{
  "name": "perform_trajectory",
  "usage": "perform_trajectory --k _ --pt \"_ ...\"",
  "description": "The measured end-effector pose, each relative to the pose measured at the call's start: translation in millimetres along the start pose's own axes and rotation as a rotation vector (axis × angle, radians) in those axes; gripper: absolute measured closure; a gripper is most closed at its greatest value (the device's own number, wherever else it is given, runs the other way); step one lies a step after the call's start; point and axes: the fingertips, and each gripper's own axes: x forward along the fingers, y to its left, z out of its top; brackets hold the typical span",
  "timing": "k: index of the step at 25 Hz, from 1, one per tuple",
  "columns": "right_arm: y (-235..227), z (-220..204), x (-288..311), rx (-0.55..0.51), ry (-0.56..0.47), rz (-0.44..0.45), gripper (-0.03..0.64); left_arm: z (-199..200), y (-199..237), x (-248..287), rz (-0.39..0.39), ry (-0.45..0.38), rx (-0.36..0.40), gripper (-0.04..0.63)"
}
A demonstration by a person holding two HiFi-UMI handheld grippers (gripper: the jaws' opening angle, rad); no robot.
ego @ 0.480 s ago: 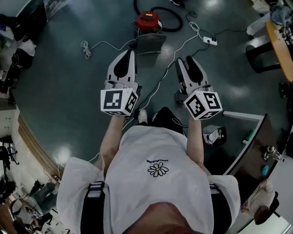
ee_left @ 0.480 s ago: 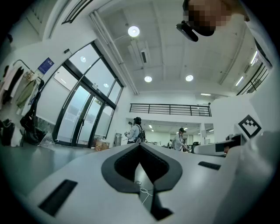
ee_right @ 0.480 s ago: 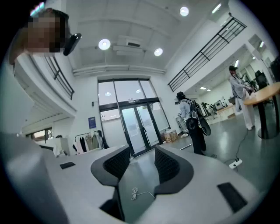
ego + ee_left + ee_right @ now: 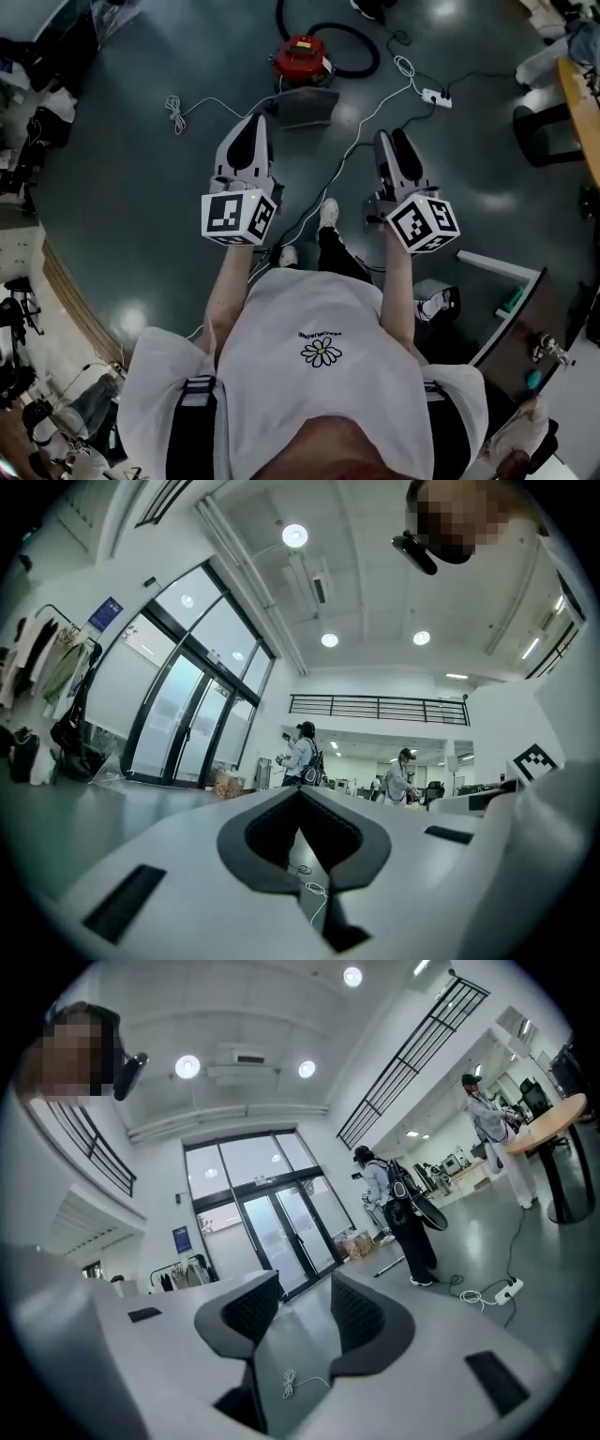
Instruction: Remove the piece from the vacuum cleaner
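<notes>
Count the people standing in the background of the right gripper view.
2: one person with a backpack right of the glass doors, another person beside the round table at right. Others may be hidden.

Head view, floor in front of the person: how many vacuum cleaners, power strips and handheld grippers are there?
red vacuum cleaner: 1
white power strip: 1
grippers: 2 (left gripper, right gripper)
Total: 4
</notes>
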Motion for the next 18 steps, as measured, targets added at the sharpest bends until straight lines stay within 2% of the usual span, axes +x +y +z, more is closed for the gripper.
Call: perform_trajectory --k 4,10,18 --pt "-37.0 23.2 37.7 -0.066 0.037 0.050 0.434 -3.4 -8.2 59.3 0.026 0.003 -0.001 0.595" --pt "-82.8 47.8 89.8 -0.054 0.070 0.096 0.434 -1.1 -10.0 122.4 0.065 0.002 0.020 0.595" --pt "-106.6 50.9 159.2 -0.057 0.083 0.095 0.434 -13.5 32.9 183.3 0.093 0.020 0.024 0.595"
